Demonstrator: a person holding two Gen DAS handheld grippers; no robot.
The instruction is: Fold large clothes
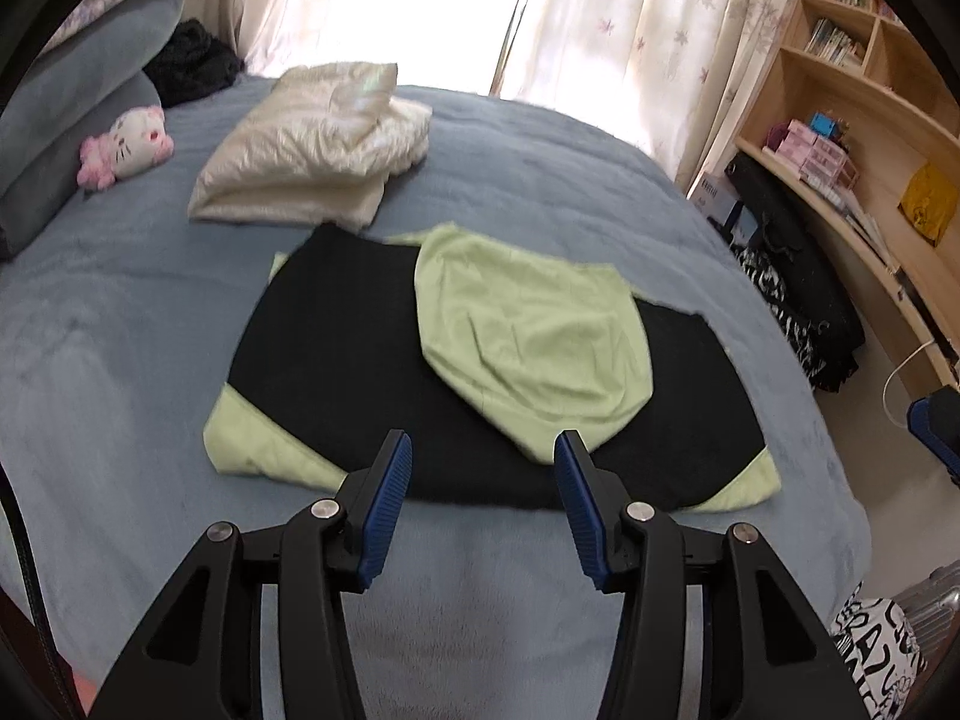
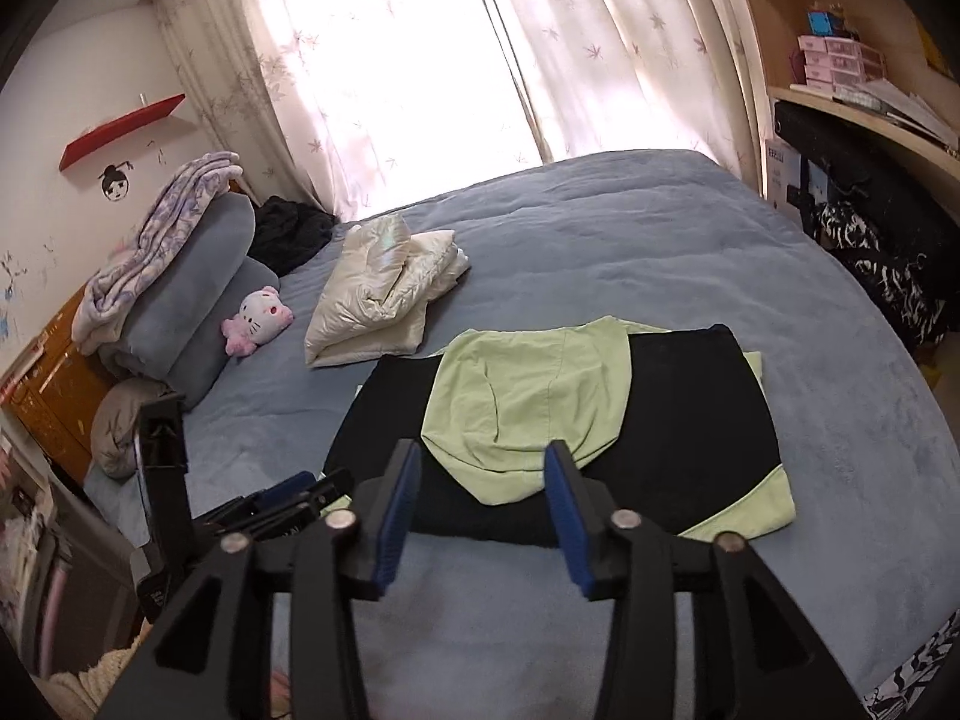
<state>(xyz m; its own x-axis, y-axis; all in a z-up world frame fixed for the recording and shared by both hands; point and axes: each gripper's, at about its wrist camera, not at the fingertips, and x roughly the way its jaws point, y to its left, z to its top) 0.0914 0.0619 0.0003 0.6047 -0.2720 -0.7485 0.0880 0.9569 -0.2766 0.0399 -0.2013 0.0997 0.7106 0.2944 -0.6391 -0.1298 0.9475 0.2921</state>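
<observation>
Both grippers hang above the near edge of a bed, jaws parted and empty. The left gripper (image 1: 483, 450) has its blue pads (image 1: 384, 516) spread on either side of open air, the near edge of a folded garment (image 1: 336, 336) showing in the gap beyond. The right gripper (image 2: 483, 459) holds nothing either, its pads apart above the same near edge; in its view the left gripper (image 2: 282, 498) shows low at the left.

The garment, black with pale green corners, lies flat on the blue bedspread (image 2: 660, 252) with its green hood (image 1: 534, 330) spread over its middle. Just behind it sits a folded cream jacket (image 1: 312, 150). A pink and white plush (image 2: 258, 321) rests near the grey pillows (image 2: 198, 276) at the head of the bed. Flowered curtains (image 2: 600, 42) glow with daylight beyond, and wooden shelves (image 1: 852, 102) line the right wall.
</observation>
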